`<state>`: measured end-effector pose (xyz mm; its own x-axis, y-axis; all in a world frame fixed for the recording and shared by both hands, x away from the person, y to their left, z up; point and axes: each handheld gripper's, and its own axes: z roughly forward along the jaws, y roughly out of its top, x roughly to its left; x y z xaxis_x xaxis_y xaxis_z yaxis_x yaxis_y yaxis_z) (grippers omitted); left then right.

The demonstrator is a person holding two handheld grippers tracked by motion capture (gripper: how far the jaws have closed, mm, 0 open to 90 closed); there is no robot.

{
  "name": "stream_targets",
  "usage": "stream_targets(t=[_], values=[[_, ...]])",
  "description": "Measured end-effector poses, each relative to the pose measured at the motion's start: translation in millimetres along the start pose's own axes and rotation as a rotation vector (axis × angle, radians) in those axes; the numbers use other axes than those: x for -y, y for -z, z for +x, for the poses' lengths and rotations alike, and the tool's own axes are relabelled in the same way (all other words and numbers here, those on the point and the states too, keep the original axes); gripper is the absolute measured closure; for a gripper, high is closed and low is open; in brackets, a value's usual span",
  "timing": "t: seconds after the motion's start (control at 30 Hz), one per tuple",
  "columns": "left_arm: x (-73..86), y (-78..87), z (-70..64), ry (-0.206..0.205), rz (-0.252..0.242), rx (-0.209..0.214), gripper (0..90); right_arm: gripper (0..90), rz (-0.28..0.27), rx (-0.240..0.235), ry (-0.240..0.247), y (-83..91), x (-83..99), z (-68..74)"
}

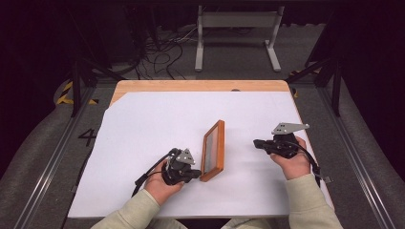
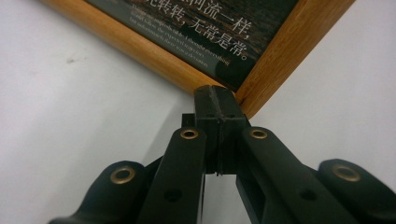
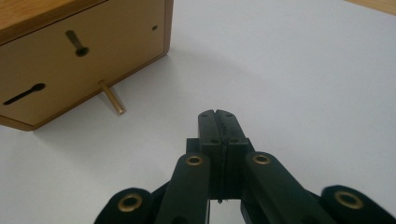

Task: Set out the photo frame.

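A wooden picture frame stands propped on a white counter. The left tool, jaws together, touches its near corner. The right tool, jaws together, sits apart behind it.

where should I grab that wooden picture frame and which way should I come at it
Grip the picture frame by its top wooden rail, coming down from above with one jaw on the glass side and one on the back. It stands tilted on its lower edge, propped by a brass peg behind, so the top rail is free and probably thin enough to pinch. The left gripper, shut, sits at its near corner.
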<state>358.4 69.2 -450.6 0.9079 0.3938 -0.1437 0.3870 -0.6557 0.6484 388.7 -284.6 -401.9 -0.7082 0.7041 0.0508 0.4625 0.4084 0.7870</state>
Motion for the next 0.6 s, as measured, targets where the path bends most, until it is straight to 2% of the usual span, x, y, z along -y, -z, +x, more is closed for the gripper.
stream_targets(t=[0.2,0.33,0.6], values=[[-3.7,-6.1,-6.1,-0.004,-0.010,0.022,90.0,90.0,0.000,-0.004,0.019,8.4,1.9,6.3],[-8.4,-12.1,-11.6,-0.021,-0.016,0.043,89.9,90.0,-0.007,-0.002,0.020,14.5,1.7,8.1],[-20.9,-26.0,-21.7,-0.041,-0.019,0.064,89.9,87.6,-0.002,-0.032,-0.012,20.4,-4.5,12.5]])
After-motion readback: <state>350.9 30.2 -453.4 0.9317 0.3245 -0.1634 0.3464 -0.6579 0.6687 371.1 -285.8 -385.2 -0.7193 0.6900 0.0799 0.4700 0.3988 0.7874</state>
